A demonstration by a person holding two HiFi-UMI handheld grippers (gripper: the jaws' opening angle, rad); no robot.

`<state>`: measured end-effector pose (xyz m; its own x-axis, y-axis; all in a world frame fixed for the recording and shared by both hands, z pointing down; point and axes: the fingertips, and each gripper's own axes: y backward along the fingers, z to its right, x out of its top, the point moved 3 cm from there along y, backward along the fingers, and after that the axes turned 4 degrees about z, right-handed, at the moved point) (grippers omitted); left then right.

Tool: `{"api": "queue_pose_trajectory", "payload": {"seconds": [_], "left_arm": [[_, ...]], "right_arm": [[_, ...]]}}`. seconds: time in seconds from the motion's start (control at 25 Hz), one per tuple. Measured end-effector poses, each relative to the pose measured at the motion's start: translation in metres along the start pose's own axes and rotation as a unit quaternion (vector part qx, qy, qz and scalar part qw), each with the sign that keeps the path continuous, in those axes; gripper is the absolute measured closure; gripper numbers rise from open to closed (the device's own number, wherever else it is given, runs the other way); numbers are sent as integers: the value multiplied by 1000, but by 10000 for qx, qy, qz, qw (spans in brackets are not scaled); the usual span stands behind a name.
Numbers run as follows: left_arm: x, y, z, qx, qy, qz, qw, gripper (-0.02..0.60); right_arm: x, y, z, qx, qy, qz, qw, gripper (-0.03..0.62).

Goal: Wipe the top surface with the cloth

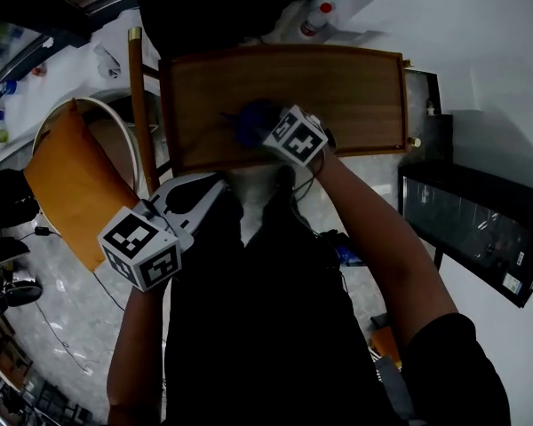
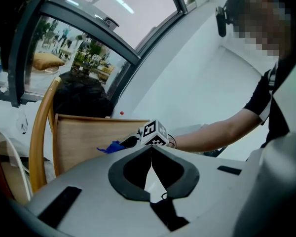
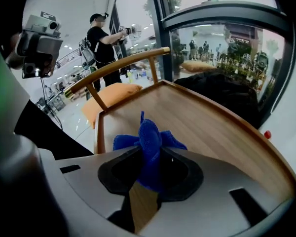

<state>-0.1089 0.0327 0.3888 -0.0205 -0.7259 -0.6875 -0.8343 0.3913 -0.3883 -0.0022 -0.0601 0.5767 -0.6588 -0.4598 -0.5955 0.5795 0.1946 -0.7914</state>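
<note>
Right gripper (image 3: 149, 164) clamped on blue cloth (image 3: 150, 135) over wooden top surface (image 3: 202, 117).
I see the cloth left of centre, twd the near edge; left gripper (image 2: 151, 149) hangs off the top, jaws together, nothing btwn them.

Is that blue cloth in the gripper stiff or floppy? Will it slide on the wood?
Probably floppy: the cloth bunches and folds where the right gripper pinches it. Likely light, since a small pinch holds it. It should drag smoothly over the flat top.
</note>
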Motion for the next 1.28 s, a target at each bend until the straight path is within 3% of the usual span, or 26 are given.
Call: {"api": "queue_pose_trajectory", "payload": {"seconds": [0.36, 0.8, 1.28], "left_arm": [[13, -50, 29, -95, -167, -108, 9998, 569], [0, -116, 90, -453, -337, -357, 9978, 569], [-1, -156, 119, -608, -389, -281, 9970, 569]], "right_arm": [[-65, 61, 55, -349, -304, -173, 9988, 490], [-144, 138, 110, -847, -537, -283, 9946, 490], [-198, 192, 154, -1386, -411, -1058, 9838, 490]]}}
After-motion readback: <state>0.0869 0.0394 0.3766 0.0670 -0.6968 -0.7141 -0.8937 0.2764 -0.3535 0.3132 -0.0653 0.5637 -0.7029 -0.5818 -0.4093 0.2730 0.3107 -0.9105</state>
